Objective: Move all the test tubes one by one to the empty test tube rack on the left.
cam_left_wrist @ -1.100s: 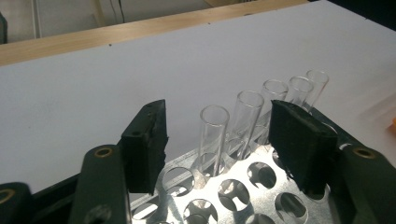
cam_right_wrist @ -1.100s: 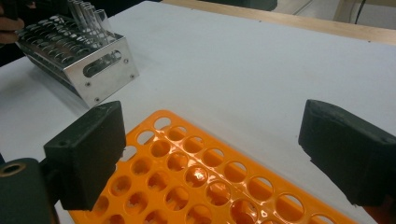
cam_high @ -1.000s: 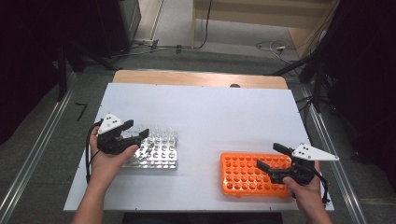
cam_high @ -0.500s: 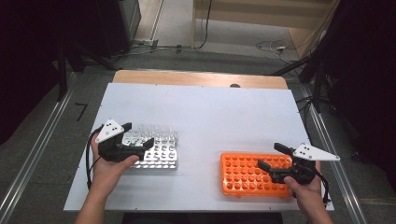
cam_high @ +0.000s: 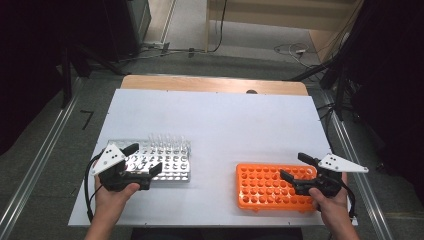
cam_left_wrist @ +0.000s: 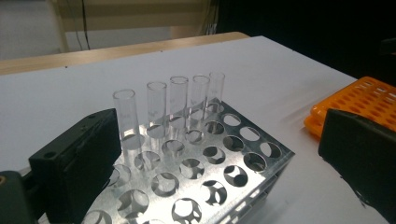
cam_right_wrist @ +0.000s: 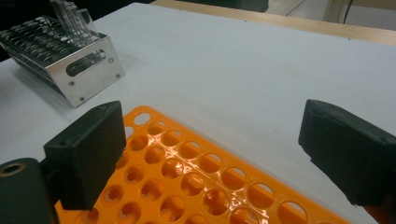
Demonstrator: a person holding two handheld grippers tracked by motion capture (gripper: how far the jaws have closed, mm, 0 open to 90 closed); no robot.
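We hold the left hand-held gripper [cam_high: 146, 159] over the near left part of the metal rack [cam_high: 170, 162], its jaws wide apart and clamped on nothing. In the left gripper view the two black jaws stand on either side of the rack, with the rack's open holes between them. A row of five clear tubes [cam_left_wrist: 170, 105] stands upright in the holes along the rack's far edge; each looks empty. Every other hole of the rack that we can see holds nothing. In the high view the tubes [cam_high: 167, 140] rise at the rack's far side, toward its right half.

To the right of the rack, well apart from it, lies the orange rack [cam_high: 265, 187] on the white tabletop [cam_high: 225, 120]. We hold the right hand-held gripper [cam_high: 296, 167] over the orange rack's right end, jaws spread wide and gripping nothing. In the right gripper view the orange rack [cam_right_wrist: 187, 177] sits below and between the jaws; all of its round holes that we can see are empty. The same view shows the metal rack [cam_right_wrist: 70, 65] farther off, with the tubes [cam_right_wrist: 70, 16] standing at its far end.

Both racks sit near the tabletop's near edge. Beyond the metal rack the tabletop is bare white up to a wooden strip [cam_high: 215, 85] along its far side.
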